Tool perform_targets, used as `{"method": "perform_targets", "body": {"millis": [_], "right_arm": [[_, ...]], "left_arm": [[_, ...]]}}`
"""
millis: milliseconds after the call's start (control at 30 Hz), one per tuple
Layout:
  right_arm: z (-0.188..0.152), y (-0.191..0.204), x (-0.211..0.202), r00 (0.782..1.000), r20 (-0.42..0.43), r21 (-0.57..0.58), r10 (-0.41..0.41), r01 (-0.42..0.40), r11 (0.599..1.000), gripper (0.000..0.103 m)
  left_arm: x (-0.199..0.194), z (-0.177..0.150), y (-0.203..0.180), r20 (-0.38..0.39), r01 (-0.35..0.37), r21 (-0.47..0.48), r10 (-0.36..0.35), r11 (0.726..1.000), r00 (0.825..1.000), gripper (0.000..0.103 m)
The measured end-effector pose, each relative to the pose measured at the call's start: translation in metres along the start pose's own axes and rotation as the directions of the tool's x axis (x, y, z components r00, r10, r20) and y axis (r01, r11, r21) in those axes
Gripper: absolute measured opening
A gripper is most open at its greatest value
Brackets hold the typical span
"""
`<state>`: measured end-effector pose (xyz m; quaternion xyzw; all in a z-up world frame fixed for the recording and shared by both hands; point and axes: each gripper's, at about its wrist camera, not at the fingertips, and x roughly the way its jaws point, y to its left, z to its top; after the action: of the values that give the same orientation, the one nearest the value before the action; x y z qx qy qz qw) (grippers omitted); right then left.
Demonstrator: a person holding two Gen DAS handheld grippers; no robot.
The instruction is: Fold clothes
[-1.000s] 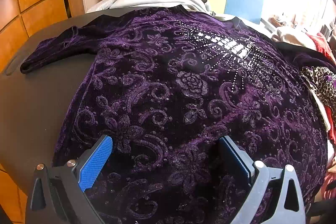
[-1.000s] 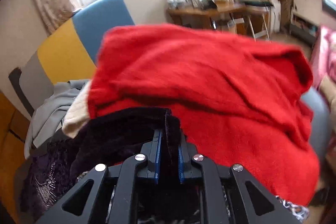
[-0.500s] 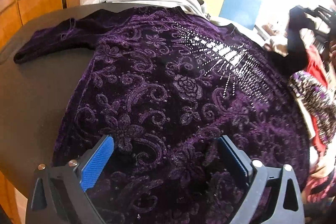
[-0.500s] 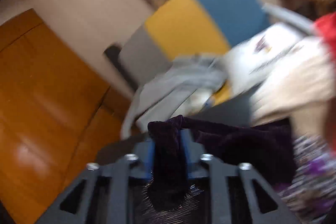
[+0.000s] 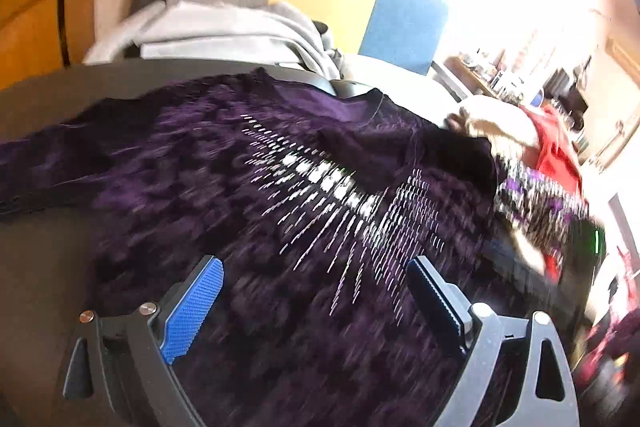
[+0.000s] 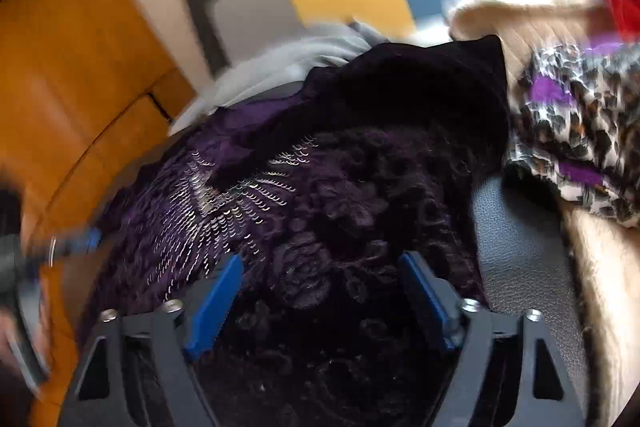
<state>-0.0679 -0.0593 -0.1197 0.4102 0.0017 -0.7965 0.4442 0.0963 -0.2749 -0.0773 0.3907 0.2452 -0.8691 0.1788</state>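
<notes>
Both grippers hover jaws apart, empty, over the purple velvet top (image 5: 224, 187) spread on the counter (image 5: 36, 267). Left gripper (image 5: 316, 291) sits nearer its outstretched sleeve (image 5: 36, 167); right gripper (image 6: 320, 291) is by the folded-in sleeve (image 6: 420, 95), so left looks better placed.

Each claw (image 5: 314, 269) (image 6: 320, 267): black frame, silver screws, 2 blue ribbed pads.

Dark table (image 5: 44, 99) carrying clothes

A purple velvet top (image 5: 192, 187) is lying spread across it; a leopard-print garment (image 6: 580, 131) is sitting at its right edge.
</notes>
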Motion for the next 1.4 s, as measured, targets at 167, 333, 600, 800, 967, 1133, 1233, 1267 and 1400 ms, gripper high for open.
{"method": "perform_targets", "body": {"millis": [167,333,600,800,967,1133,1233,1267,1400], "right_arm": [[0.005,0.0,0.009,0.999,-0.02,-0.015,0.04,-0.04,0.999,0.103],[0.004,-0.013,0.004,0.992,0.02,0.055,0.127,-0.128,0.99,0.103],[0.003,-0.02,0.004,0.98,0.052,0.103,0.192,-0.197,0.975,0.103],[0.003,-0.021,0.005,0.977,0.059,0.11,0.206,-0.212,0.971,0.103],[0.002,-0.02,0.007,0.976,0.06,0.111,0.209,-0.214,0.97,0.103],[0.001,-0.022,0.004,0.976,0.061,0.111,0.209,-0.215,0.97,0.103],[0.001,-0.023,0.004,0.976,0.061,0.112,0.21,-0.216,0.97,0.103],[0.001,-0.023,0.003,0.976,0.061,0.112,0.21,-0.216,0.97,0.103],[0.001,-0.023,0.003,0.975,0.063,0.114,0.212,-0.218,0.969,0.103]], "left_arm": [[0.036,0.016,-0.041,-0.005,-0.063,0.273,0.067,0.96,0.998,0.095],[0.074,0.024,-0.082,-0.019,-0.087,0.542,0.116,0.836,0.993,0.095],[0.133,0.047,-0.116,-0.07,-0.074,0.716,0.177,0.694,0.982,0.068],[0.142,0.051,-0.116,-0.105,-0.07,0.704,0.201,0.706,0.974,0.06],[0.113,0.073,-0.117,-0.173,0.053,0.606,0.066,0.794,0.983,0.006],[0.027,0.119,-0.099,-0.166,0.467,0.262,-0.438,0.844,0.884,0.005],[-0.026,0.137,-0.079,-0.055,0.65,0.116,-0.648,0.751,0.759,0.005],[-0.033,0.139,-0.073,-0.031,0.658,0.104,-0.659,0.745,0.751,0.005],[-0.026,0.121,-0.063,-0.046,0.418,0.225,-0.419,0.88,0.907,0.005]]}}
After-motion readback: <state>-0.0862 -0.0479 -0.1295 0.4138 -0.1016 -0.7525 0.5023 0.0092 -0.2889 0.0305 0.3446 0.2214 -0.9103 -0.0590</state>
